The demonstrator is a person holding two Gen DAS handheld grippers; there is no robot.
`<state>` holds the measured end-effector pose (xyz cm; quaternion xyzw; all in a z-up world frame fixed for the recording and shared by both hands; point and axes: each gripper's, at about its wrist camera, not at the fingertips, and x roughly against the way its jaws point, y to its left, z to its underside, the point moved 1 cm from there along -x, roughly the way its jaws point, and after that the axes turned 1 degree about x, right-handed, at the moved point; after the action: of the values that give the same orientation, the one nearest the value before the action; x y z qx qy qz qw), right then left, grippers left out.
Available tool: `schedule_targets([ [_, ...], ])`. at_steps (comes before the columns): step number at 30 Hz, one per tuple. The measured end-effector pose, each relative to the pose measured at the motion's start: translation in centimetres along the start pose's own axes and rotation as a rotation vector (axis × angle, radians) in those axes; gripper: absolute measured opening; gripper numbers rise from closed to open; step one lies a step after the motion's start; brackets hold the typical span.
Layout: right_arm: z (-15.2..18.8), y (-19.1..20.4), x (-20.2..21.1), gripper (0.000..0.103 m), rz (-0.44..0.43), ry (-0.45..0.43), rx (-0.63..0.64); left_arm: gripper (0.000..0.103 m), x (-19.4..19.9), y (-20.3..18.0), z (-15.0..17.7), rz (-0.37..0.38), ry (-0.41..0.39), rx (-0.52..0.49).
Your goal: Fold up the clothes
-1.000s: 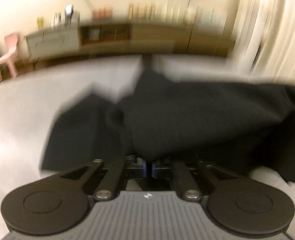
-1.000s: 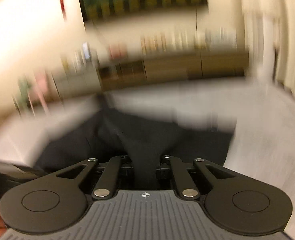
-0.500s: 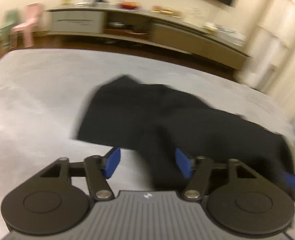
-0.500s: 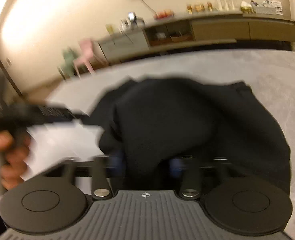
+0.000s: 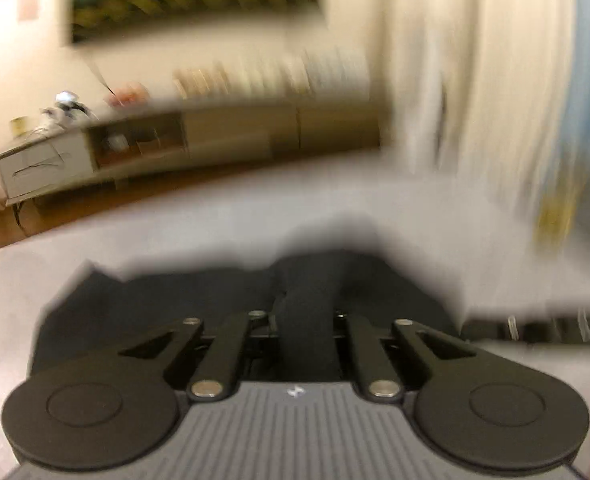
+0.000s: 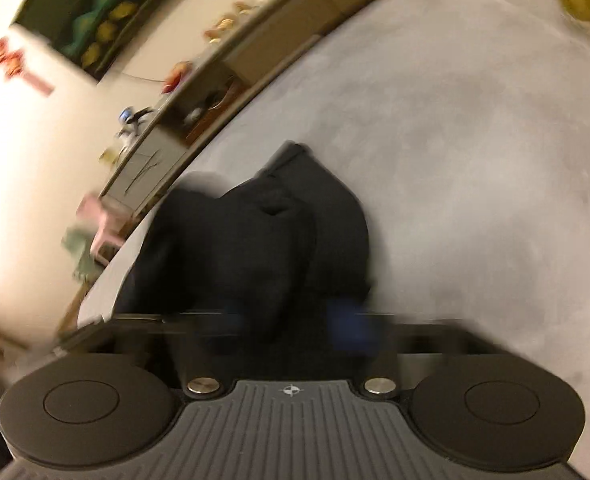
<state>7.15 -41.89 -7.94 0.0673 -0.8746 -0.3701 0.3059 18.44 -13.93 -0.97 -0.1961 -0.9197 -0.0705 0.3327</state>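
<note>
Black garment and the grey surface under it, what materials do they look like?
Black garment: soft matte fabric, probably a cotton-like knit; it bunches in rounded folds with no sheen. Blur hides the weave.
Grey surface: looks like a matte short-pile cloth or suede-like cover, with faint mottled shading and no glare. Uncertain.

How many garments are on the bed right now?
1: a black garment bunched on the grey bed, near its left edge in the right wrist view. Folds might hide another.

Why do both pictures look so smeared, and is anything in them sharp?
Left wrist view: the cabinet and curtain streak sideways with motion blur, while the left gripper body stays sharp. Right wrist view: tilted and fisheye-bent, with the black garment soft-edged and the wall glaring white.
</note>
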Motion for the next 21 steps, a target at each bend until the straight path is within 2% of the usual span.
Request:
schedule_targets([
  [2,-0.8,2.6,2.3,0.005,-0.262,-0.102,0.099,0.009,2.5,4.9,-0.4,-0.015,-0.054,0.152],
  [4,-0.3,4.3,2.3,0.005,-0.372,-0.065,0.159,0.014,5.0,9.8,-0.8,-0.030,-0.107,0.304],
  [5,0.0,5.1,2.2,0.005,-0.423,-0.043,0.187,0.019,4.3,11.5,0.2,-0.074,-0.028,0.322],
  [6,0.2,5.0,0.9,0.007,-0.362,-0.002,0.169,0.027,3.5,13.1,1.4,-0.121,0.061,0.333],
  [7,0.6,4.6,-0.6,0.007,-0.273,0.058,0.139,0.031,3.7,14.0,2.5,-0.148,0.089,0.349],
  [8,0.9,4.2,-1.8,0.008,-0.196,0.099,0.130,0.043,4.8,14.3,3.5,-0.174,0.071,0.358],
  [9,1.3,3.8,-2.8,0.011,-0.120,0.137,0.123,0.062,5.8,14.5,4.6,-0.201,0.049,0.368],
  [11,1.8,3.8,-3.3,0.020,-0.078,0.150,0.117,0.072,7.5,13.4,5.3,-0.258,-0.005,0.374],
  [13,2.0,4.2,-2.8,0.049,-0.072,0.133,0.113,0.077,8.4,10.4,4.2,-0.234,-0.046,0.327],
  [14,2.2,4.2,-2.7,0.056,-0.067,0.115,0.114,0.088,8.1,9.1,3.1,-0.197,-0.053,0.292],
  [15,2.3,4.2,-2.5,0.066,-0.061,0.097,0.116,0.100,7.7,7.3,2.3,-0.151,-0.054,0.256],
  [16,2.5,4.0,-3.0,0.074,-0.049,0.089,0.117,0.103,6.6,5.4,1.7,-0.128,-0.043,0.210],
  [17,2.5,3.8,-3.6,0.076,-0.037,0.082,0.119,0.103,5.5,3.4,1.0,-0.107,-0.030,0.164],
  [18,2.6,3.9,-4.1,0.076,-0.013,0.085,0.121,0.103,3.8,1.3,0.5,-0.119,-0.014,0.110],
  [21,2.9,3.5,-4.8,0.074,0.073,0.074,0.101,0.100,-3.0,-2.4,0.2,-0.151,0.119,0.010],
])
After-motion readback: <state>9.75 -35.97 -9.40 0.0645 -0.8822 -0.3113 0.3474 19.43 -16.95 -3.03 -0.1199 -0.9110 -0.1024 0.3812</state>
